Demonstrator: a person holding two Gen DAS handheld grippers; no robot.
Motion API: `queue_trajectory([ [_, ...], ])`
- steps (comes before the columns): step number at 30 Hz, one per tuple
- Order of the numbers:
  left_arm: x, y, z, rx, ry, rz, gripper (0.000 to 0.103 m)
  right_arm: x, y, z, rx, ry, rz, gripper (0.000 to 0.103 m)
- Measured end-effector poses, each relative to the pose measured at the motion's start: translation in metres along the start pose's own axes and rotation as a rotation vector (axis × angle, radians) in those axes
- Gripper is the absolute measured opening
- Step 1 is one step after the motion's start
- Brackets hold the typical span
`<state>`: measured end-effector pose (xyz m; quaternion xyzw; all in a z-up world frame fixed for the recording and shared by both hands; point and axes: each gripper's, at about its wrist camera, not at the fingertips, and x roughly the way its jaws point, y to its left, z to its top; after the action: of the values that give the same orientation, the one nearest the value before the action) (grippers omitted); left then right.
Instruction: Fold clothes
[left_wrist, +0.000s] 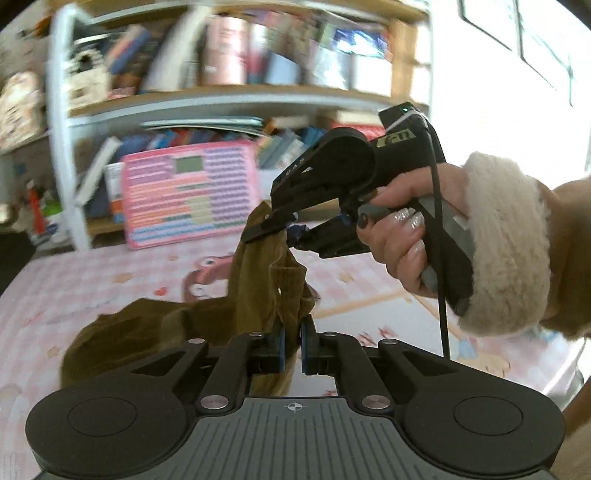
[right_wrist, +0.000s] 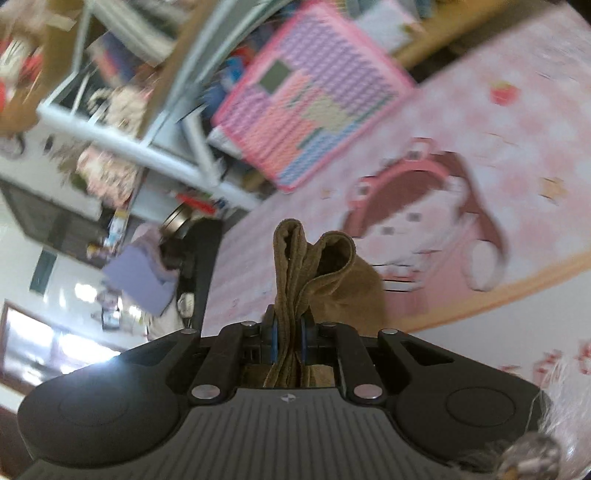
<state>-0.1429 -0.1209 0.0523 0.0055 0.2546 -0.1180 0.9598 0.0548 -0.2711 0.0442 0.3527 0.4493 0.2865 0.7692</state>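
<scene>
Garment: brown corduroy garment (left_wrist: 258, 280), part lifted, the rest heaped on the bed (left_wrist: 110, 280)
Left claw (left_wrist: 292, 345): clenched on a bunched fold of the garment
Right claw (left_wrist: 275, 230): clenched on another edge of the garment, raised above the heap; the right-wrist view shows cloth pressed between its blue pads (right_wrist: 274, 343)
Right hand (left_wrist: 402, 236): wrapped round the handle, fleecy cuff (left_wrist: 502, 240) at the wrist
Bed: pink checked sheet with cartoon prints
Behind the bed: bookshelf (left_wrist: 221, 96) crowded with books, and a pink chart board (left_wrist: 192, 192) leaning against it
</scene>
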Motion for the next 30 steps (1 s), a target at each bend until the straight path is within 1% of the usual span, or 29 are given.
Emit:
queue_trajectory([
  [4, -0.014, 0.039, -0.003, -0.079, -0.021, 0.010, 0.006, 0.029, 0.040, -0.011, -0.073, 0.010, -0.025, 0.010],
  [7, -0.023, 0.069, -0.007, -0.123, -0.017, 0.011, 0.006, 0.052, 0.061, -0.020, -0.104, 0.022, -0.050, 0.010],
  [11, -0.028, 0.104, -0.016, -0.158, 0.013, -0.012, 0.007, 0.085, 0.086, -0.035, -0.159, 0.038, -0.111, 0.011],
  [13, -0.029, 0.121, -0.022, -0.167, 0.046, -0.024, 0.008, 0.100, 0.093, -0.043, -0.176, 0.042, -0.142, 0.012],
  [14, -0.031, 0.128, -0.026, -0.171, 0.065, -0.027, 0.011, 0.110, 0.095, -0.048, -0.186, 0.046, -0.163, 0.015],
  [15, -0.032, 0.135, -0.030, -0.175, 0.084, -0.026, 0.012, 0.119, 0.096, -0.052, -0.192, 0.052, -0.182, 0.017],
  [16, -0.033, 0.143, -0.035, -0.180, 0.103, -0.028, 0.012, 0.127, 0.097, -0.056, -0.199, 0.059, -0.200, 0.021],
  [17, -0.035, 0.151, -0.040, -0.187, 0.124, -0.033, 0.013, 0.135, 0.098, -0.060, -0.205, 0.070, -0.208, 0.028],
  [18, -0.037, 0.158, -0.045, -0.192, 0.137, -0.030, 0.014, 0.143, 0.098, -0.064, -0.212, 0.081, -0.217, 0.031],
  [19, -0.040, 0.165, -0.050, -0.195, 0.145, -0.022, 0.015, 0.150, 0.098, -0.068, -0.218, 0.092, -0.224, 0.034],
  [20, -0.044, 0.172, -0.053, -0.202, 0.149, -0.014, 0.015, 0.156, 0.099, -0.072, -0.213, 0.105, -0.218, 0.034],
  [22, -0.050, 0.187, -0.057, -0.219, 0.150, 0.002, 0.016, 0.157, 0.098, -0.079, -0.177, 0.102, -0.176, 0.034],
  [25, -0.051, 0.210, -0.059, -0.247, 0.144, 0.002, 0.018, 0.137, 0.093, -0.086, -0.106, 0.022, -0.153, 0.034],
  [28, -0.040, 0.224, -0.054, -0.265, 0.145, -0.037, 0.019, 0.099, 0.083, -0.097, -0.088, -0.071, -0.198, 0.034],
  [29, -0.034, 0.227, -0.052, -0.266, 0.145, -0.056, 0.021, 0.086, 0.079, -0.101, -0.083, -0.102, -0.214, 0.034],
  [30, -0.028, 0.228, -0.049, -0.264, 0.145, -0.079, 0.026, 0.075, 0.076, -0.106, -0.093, -0.127, -0.243, 0.034],
])
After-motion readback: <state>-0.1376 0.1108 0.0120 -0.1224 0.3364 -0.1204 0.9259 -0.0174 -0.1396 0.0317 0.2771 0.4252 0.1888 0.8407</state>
